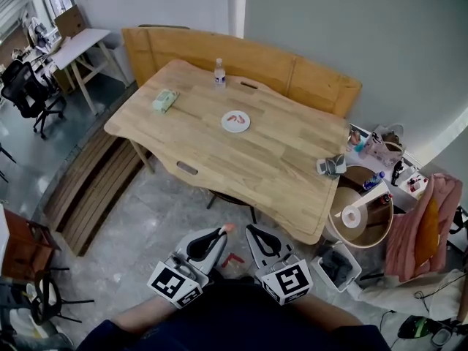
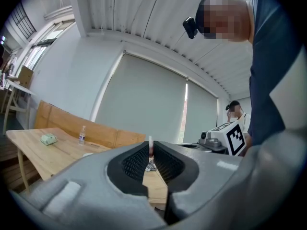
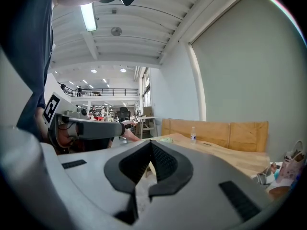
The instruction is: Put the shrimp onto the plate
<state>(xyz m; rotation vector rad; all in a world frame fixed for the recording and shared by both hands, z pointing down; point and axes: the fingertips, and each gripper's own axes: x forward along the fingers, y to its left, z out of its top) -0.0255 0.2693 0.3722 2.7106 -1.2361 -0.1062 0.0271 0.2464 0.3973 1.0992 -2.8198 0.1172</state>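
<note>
shrimp (image 1: 228, 227) in left gripper (image 1: 220, 232), plate (image 1: 235, 121) on table (image 1: 285, 159)

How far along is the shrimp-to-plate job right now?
Done: pink shrimp pieces already lie on the plate on the table. In hand: the left gripper is shut on one shrimp; the right gripper is shut, empty. Left: carrying that shrimp to the plate and setting it down.

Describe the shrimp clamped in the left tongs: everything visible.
The shrimp is a small pinkish-red and pale piece, seen edge-on in the left gripper view as a thin upright strip. The left tongs are shut on it, pads pressing both sides, and its pink tip pokes out past their tips. It hangs over the floor, short of the near edge of the table, touching nothing else. Its material cannot be told.
</note>
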